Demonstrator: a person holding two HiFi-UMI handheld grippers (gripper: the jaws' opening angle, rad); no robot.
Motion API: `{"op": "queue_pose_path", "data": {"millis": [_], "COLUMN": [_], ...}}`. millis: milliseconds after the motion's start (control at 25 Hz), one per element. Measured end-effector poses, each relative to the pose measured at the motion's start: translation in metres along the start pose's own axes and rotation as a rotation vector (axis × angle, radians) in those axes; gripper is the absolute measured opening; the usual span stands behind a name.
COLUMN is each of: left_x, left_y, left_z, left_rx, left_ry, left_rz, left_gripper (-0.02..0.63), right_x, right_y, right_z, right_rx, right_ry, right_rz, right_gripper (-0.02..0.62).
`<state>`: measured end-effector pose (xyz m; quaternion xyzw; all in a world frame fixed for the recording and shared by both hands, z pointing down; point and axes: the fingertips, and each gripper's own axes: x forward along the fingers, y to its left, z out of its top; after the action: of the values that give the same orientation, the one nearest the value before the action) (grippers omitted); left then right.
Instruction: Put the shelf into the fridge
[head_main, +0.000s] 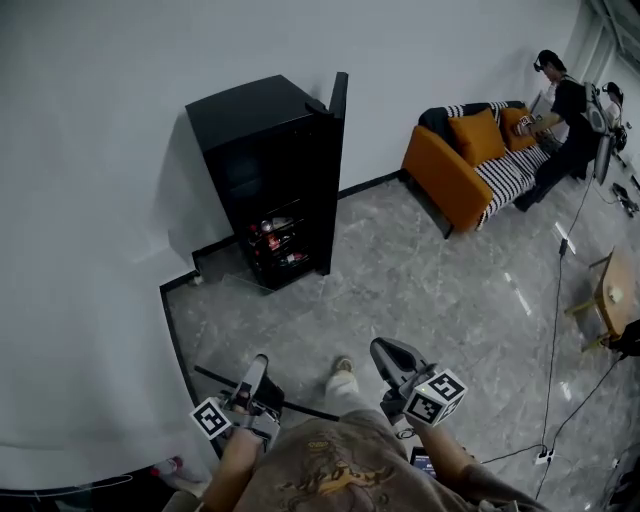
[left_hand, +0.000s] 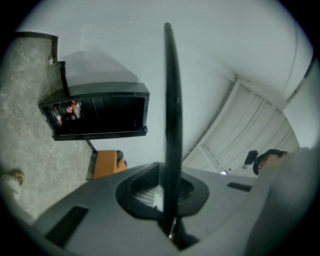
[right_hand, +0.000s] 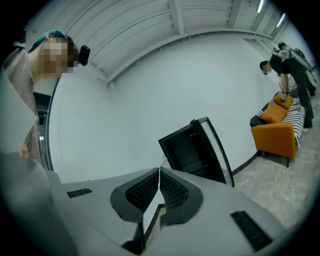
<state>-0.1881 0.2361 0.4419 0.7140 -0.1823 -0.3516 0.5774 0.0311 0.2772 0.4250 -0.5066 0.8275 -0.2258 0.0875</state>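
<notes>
In the head view a matt black upright fridge (head_main: 265, 170) stands at eleven o'clock against a plain white wall (head_main: 100, 200), which is edged by a black skirting strip (head_main: 370, 183). At two o'clock an orange sofa (head_main: 440, 170) carries black-and-white striped seat cushions (head_main: 505, 175). The floor (head_main: 440, 290) is grey marbled tile. The grey left gripper (head_main: 258, 366) and grey right gripper (head_main: 385, 350) each bear a white cube with black square markers, and their fingers (right_hand: 142, 192) are black mesh-patterned. The thin black-edged fridge shelf (left_hand: 172, 100) shows as a dark line.
</notes>
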Motion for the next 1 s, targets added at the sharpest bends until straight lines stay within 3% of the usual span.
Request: {"op": "queue_pose_path", "data": {"millis": [480, 800, 1000], "left_x": [0.089, 0.142, 0.159], "left_y": [0.032, 0.054, 0.062], "left_z": [0.021, 0.039, 0.05], "left_rx": [-0.005, 0.014, 0.028], "left_ry": [-0.069, -0.187, -0.244], "left_rz": [0.024, -0.01, -0.004], "left_gripper": [0.014, 0.014, 0.014], "right_x": [0.055, 0.084, 0.102], "right_y": [-0.081, -0.136, -0.148], "right_z": [0.053, 0.075, 0.084], "right_rx": [0.016, 0.008, 0.021], "right_ry": [0.049, 0.087, 0.104], "right_rz": [0.033, 0.096, 0.124], "right_gripper": [0.021, 0.021, 0.021]}}
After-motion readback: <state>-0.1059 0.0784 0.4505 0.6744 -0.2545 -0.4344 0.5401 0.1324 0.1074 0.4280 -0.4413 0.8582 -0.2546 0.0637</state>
